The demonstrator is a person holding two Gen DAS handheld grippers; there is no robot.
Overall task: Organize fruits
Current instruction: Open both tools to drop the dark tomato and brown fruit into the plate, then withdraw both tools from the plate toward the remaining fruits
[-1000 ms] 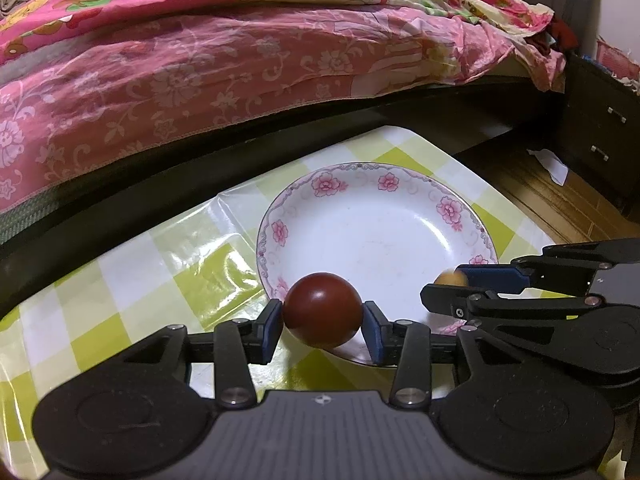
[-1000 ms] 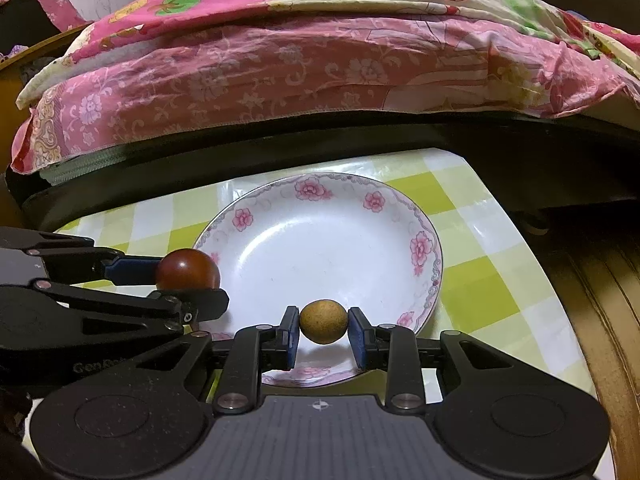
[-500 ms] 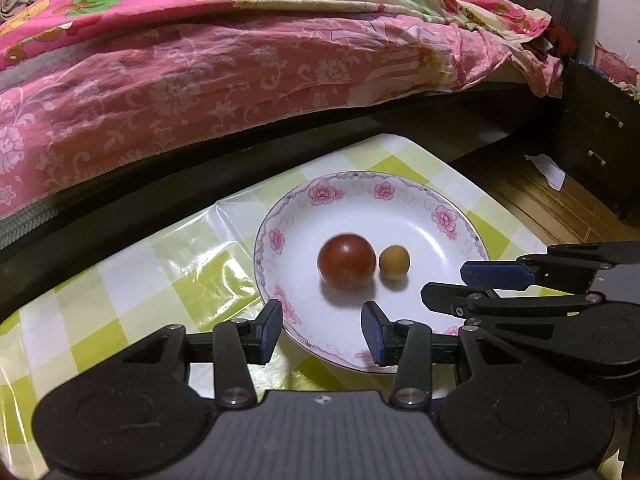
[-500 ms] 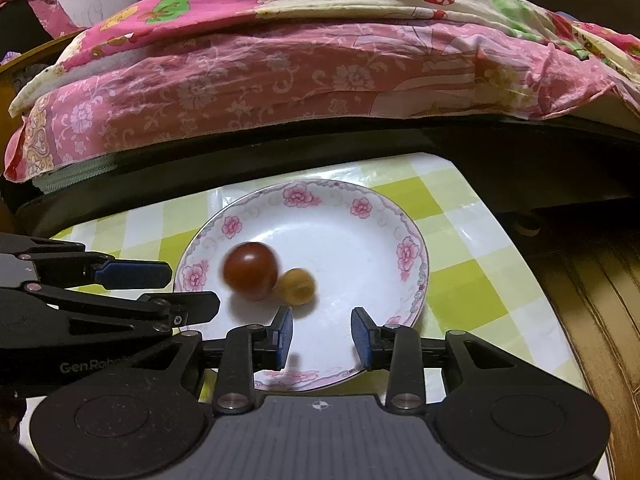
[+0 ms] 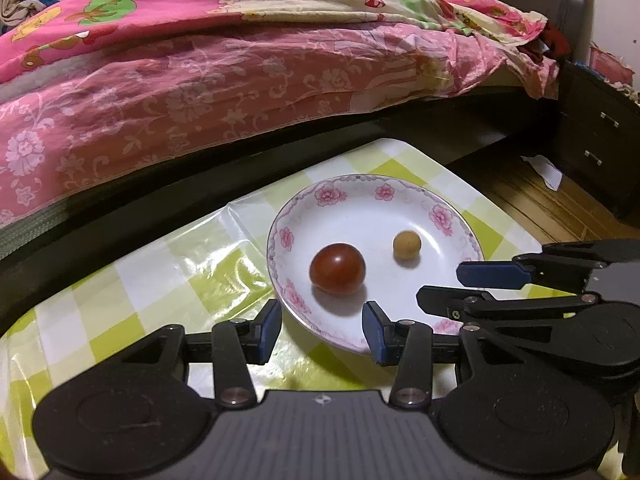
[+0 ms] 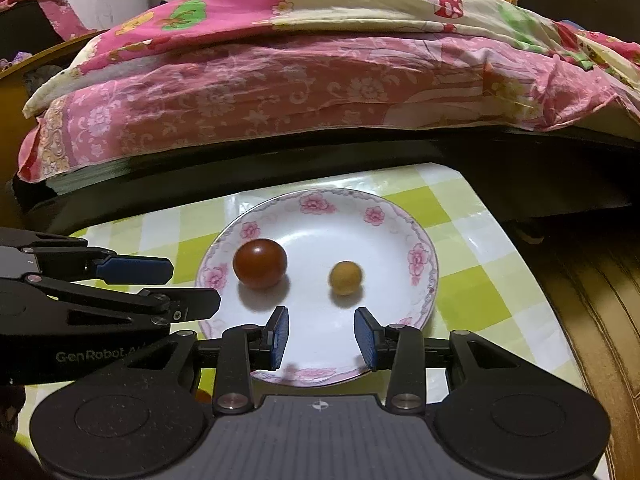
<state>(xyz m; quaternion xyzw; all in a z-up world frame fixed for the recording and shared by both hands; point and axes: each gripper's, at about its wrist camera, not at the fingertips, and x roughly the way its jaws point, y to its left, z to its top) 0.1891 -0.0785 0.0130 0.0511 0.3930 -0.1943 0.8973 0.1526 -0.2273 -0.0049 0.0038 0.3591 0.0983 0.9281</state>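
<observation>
A dark red round fruit [image 5: 338, 269] and a small tan round fruit [image 5: 407, 244] lie apart on a white plate with a pink flower rim [image 5: 442, 216]. My left gripper [image 5: 324, 332] is open and empty, just short of the plate's near rim. My right gripper [image 6: 322, 334] is open and empty over the plate's near edge. In the right wrist view the red fruit [image 6: 260, 264] lies left of the tan fruit [image 6: 346, 278] on the plate [image 6: 418, 258]. Each gripper shows in the other's view, the right one [image 5: 472, 288] and the left one [image 6: 176, 284].
The plate stands on a small table with a yellow-green checked glossy cloth [image 5: 132, 296]. A bed with a pink floral quilt [image 5: 208, 80] runs close behind it. A dark cabinet [image 5: 600, 136] and wooden floor [image 5: 548, 208] lie to the right.
Both grippers have opened and let go of their fruits, which now lie on the plate. Both grippers have drawn back and up, and the fruits have rolled a little apart.
</observation>
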